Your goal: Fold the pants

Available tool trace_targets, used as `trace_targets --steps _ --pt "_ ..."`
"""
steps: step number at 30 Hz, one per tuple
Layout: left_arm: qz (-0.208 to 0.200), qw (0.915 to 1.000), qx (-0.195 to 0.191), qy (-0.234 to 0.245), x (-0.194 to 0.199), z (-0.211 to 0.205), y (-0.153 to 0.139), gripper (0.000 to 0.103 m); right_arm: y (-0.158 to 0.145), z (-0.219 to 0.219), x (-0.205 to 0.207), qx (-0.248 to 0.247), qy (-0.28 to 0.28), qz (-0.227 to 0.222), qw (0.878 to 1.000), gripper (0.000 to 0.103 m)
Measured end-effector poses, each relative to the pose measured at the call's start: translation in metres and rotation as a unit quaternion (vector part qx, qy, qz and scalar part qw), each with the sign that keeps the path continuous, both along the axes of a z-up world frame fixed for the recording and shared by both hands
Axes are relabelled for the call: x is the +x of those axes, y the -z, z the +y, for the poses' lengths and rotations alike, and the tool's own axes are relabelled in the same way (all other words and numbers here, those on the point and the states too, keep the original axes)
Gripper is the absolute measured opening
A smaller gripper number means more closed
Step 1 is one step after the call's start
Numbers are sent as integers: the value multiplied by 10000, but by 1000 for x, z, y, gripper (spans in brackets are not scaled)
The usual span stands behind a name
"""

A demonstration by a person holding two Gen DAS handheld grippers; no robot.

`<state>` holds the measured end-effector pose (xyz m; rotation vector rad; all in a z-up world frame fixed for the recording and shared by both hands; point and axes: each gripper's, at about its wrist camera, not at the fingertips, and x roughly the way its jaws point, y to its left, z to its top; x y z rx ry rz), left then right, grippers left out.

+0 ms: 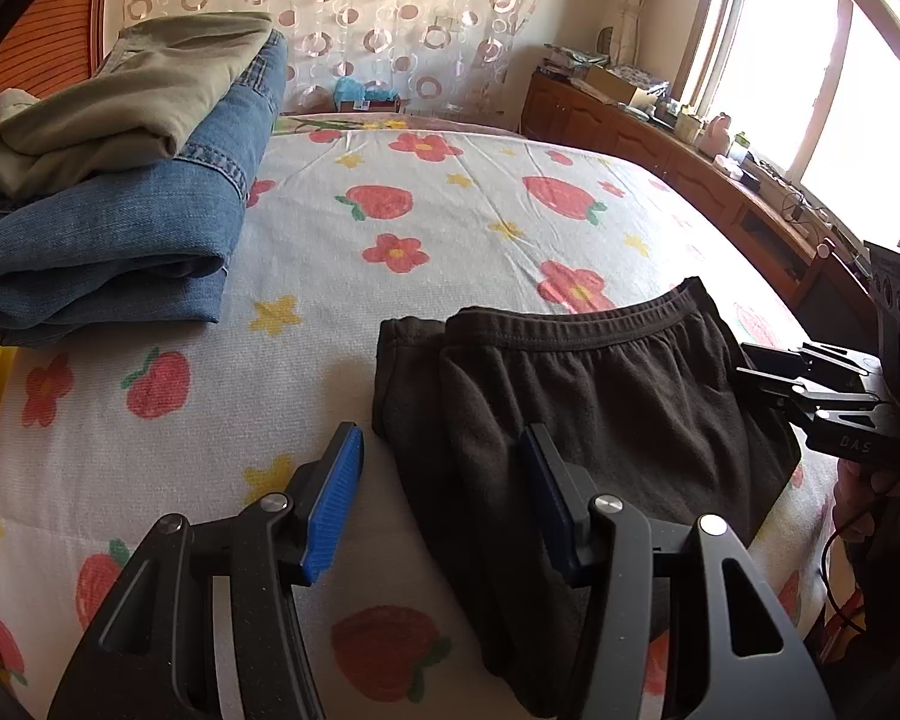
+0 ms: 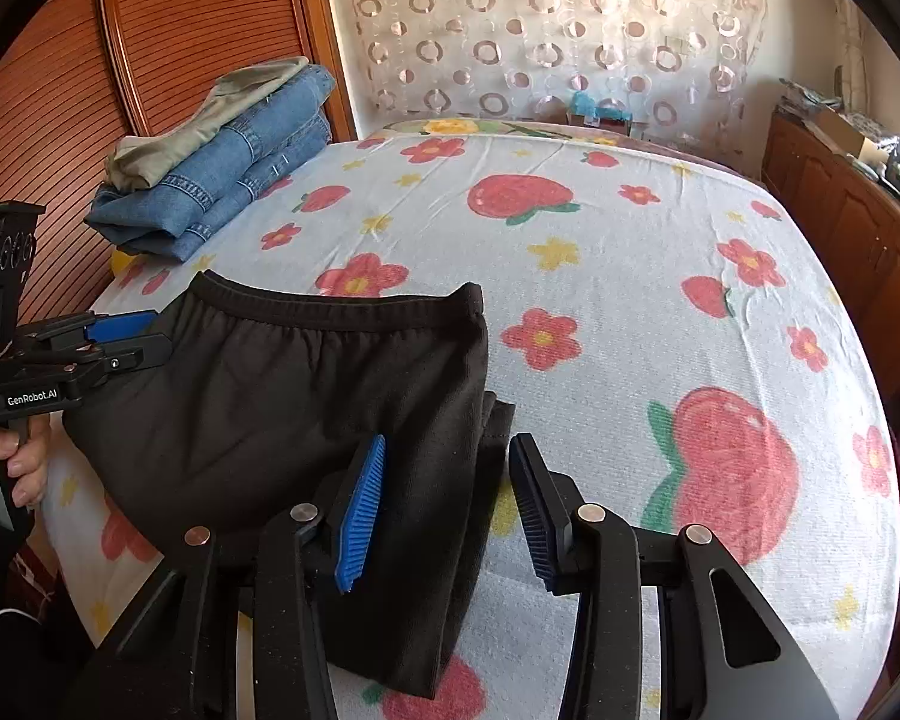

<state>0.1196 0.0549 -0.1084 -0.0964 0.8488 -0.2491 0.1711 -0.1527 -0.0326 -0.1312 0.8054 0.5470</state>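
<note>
Your left gripper [image 1: 444, 480] and right gripper [image 2: 444, 498], both spread apart, straddle opposite edges of the folded black pants [image 1: 600, 408] at lower frame, seemingly ready to pinch.

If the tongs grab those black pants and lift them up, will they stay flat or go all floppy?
Probably floppy: the black pants look like soft fleece, gathered at the waistband and lying limp in layers on the bed sheet. Lifted at one edge, the folded layers would likely sag and fall open. They seem light and not slippery, so the ribbed fingers should hold.
</note>
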Motion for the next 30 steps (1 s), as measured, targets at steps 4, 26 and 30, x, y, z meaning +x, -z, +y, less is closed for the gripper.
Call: trace_targets --steps 4,26,30 --pt "-4 10000 -66 -27 0 1 0 55 2 2 0 -3 -5 -44 10000 44" --pt "-583 9962 -593 246 -20 -4 -25 11 1 -2 -14 469 -157 -138 9987 9" --pt "-788 9945 -589 357 -23 -9 -36 11 -5 -6 -21 530 -142 -223 9982 9"
